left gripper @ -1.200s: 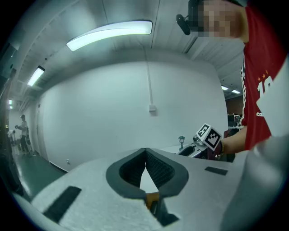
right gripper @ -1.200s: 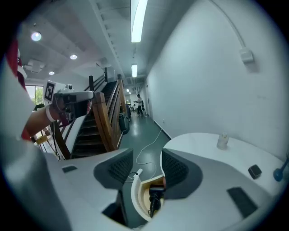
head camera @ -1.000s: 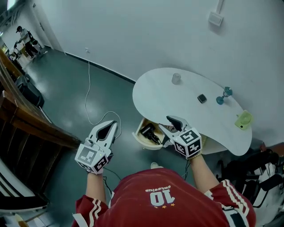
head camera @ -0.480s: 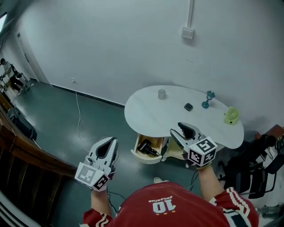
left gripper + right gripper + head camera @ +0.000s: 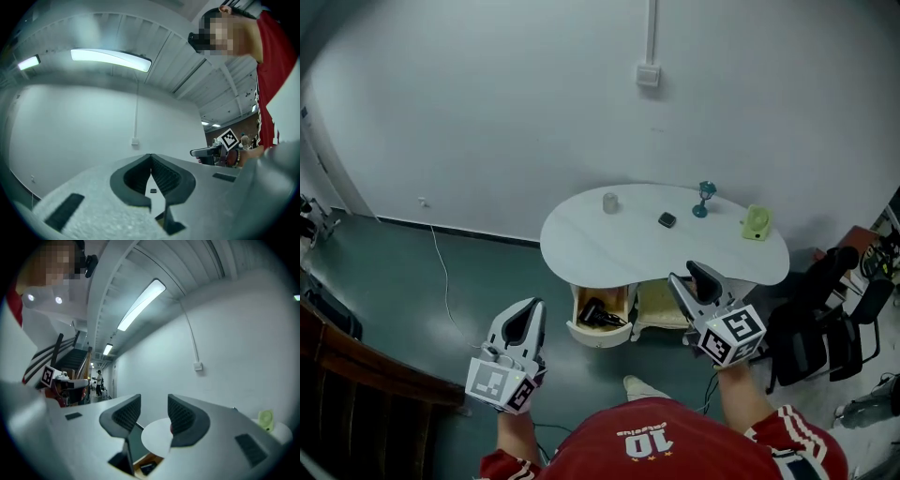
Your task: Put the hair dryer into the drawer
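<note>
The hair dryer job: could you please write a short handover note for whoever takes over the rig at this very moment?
Left gripper: jaws shut, empty, held over the floor to the left of the table.
Right gripper: jaws apart and closing, nothing between them, raised near the table's front edge.
Hair dryer: lies inside the open drawer under the white table.
Done: the hair dryer is in the drawer, and both grippers are clear of it.
Left: nothing of the placing itself. The drawer stands open, so push it shut if that is wanted.
</note>
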A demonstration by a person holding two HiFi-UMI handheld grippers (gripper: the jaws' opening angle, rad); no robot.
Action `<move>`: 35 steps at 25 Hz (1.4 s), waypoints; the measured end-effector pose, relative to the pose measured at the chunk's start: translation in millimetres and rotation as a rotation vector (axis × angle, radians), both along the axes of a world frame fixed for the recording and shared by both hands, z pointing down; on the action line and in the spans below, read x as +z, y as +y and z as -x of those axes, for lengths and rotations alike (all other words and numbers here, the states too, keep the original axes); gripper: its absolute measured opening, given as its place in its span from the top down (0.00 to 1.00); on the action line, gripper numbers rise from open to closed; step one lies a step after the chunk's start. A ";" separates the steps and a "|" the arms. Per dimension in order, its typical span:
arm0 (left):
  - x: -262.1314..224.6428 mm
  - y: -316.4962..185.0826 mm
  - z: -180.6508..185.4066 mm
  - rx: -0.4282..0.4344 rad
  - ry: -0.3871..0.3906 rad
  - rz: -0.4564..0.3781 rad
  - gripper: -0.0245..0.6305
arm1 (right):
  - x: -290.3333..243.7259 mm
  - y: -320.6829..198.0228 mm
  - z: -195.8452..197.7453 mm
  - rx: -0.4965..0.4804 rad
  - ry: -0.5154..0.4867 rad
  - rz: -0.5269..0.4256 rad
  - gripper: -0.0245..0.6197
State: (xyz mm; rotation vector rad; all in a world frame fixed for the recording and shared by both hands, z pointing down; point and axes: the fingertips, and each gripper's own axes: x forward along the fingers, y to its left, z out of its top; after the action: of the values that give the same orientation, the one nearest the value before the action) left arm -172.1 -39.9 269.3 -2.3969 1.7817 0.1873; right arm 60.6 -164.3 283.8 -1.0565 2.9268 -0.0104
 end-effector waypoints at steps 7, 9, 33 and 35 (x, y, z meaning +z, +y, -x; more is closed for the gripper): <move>4.6 8.2 -13.1 0.039 0.063 -0.016 0.96 | 4.2 40.0 -22.5 0.099 0.005 -0.019 0.72; 1.8 11.7 -14.4 0.040 0.073 -0.024 0.96 | 5.6 49.5 -21.1 0.106 0.008 -0.017 0.74; -0.4 13.3 -34.5 0.125 0.025 -0.010 0.96 | -5.4 63.3 -22.1 0.179 -0.011 -0.079 0.95; -0.7 15.1 -31.3 0.123 0.037 -0.014 0.96 | -6.4 64.5 -19.3 0.177 -0.011 -0.081 0.95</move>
State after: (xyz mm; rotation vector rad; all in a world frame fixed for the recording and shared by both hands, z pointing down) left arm -140.7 -24.9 268.5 -2.5106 1.6425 0.2585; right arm 79.9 -99.8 277.5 -1.2923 2.7863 0.1051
